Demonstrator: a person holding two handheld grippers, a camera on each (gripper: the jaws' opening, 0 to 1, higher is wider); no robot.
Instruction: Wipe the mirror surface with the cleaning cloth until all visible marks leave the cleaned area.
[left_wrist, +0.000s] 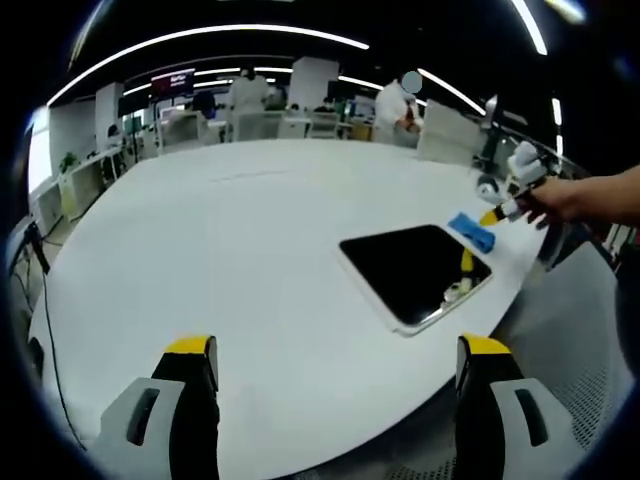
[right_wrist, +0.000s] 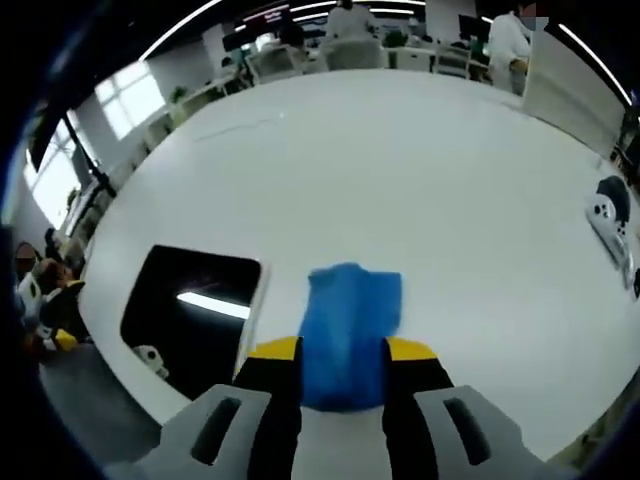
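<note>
Right gripper (right_wrist: 342, 362) clamped on the blue cleaning cloth (right_wrist: 351, 330), held over the white table (right_wrist: 420, 190) just beside the dark mirror (right_wrist: 190, 315). Left gripper (left_wrist: 337, 362) spread wide, empty, hovering near the table edge, well apart from the mirror.

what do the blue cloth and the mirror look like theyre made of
The blue cloth looks like soft matte fabric, perhaps microfibre: it sags and folds between the right gripper jaws with no shine. The mirror looks like glossy glass in a thin pale frame, probably plastic: its dark face throws back a sharp streak of ceiling light. It lies flat on the white table.
</note>
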